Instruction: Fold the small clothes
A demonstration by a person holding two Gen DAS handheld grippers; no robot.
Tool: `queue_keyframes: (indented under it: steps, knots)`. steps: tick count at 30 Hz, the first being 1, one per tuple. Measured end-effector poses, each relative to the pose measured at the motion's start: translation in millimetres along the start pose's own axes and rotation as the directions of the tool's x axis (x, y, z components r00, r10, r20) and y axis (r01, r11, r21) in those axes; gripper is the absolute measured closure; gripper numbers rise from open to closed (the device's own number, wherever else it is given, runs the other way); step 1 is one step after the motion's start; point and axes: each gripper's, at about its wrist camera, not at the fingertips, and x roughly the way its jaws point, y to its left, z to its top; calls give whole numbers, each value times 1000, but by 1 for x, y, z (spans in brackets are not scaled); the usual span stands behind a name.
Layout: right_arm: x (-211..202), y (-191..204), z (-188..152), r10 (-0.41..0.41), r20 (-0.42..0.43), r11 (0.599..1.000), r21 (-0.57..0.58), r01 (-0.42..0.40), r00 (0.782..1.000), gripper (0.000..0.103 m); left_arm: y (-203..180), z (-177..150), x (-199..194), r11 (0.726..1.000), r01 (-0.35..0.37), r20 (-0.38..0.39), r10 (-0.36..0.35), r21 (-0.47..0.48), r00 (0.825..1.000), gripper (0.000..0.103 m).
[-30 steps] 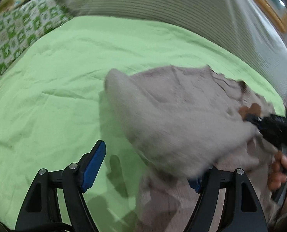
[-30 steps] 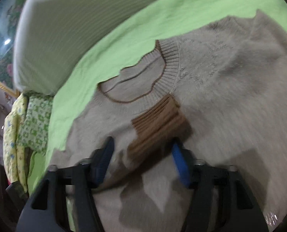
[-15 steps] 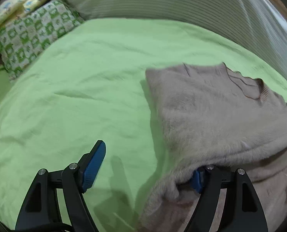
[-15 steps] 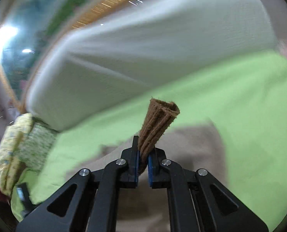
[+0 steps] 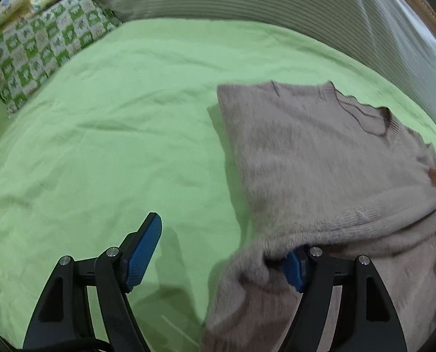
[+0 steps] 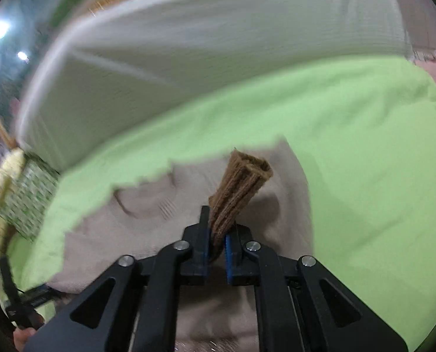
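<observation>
Since the last frame the right claw (image 6: 217, 239) has dipped a little with the brown cuff (image 6: 239, 184), and more of the beige sweater (image 6: 147, 223) shows below it; the left view has barely changed. Right claw: fingers nearly closed, pinching the brown ribbed cuff, which sticks up and tilts right out of the blue pads (image 6: 227, 242). Sleeve trails from the cuff back toward the camera. Below it the sweater lies on the green bedsheet (image 6: 364, 176), neckline visible to the left of the cuff. Left claw (image 5: 220, 252): fingers spread wide, holding nothing. Its left blue pad (image 5: 143, 249) hovers over bare green bedsheet (image 5: 115, 146); its right pad is partly buried under a fold of the sweater (image 5: 320, 158). Sweater body sits on the right side of the bed, collar toward the headboard, a folded-over layer draped across the lower part. Beyond: white ribbed headboard (image 5: 247, 0), green-and-white patterned pillow (image 5: 41, 47) at far left. Right-wrist view is motion-blurred.
</observation>
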Motion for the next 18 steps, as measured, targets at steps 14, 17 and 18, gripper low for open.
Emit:
queue_keyframes:
  steps: [14, 17, 18]
  knots:
    - [-45, 33, -14, 22, 32, 991, -132, -18, 999, 49, -20, 10, -39, 992, 127, 34, -128, 25, 991, 27]
    - [-15, 36, -27, -67, -71, 979, -198, 52, 995, 49, -26, 9, -5, 997, 69, -47, -67, 40, 997, 26]
    - [-11, 30, -32, -99, -93, 979, -187, 81, 991, 49, -25, 7, 0, 996, 77, -68, -74, 37, 995, 26]
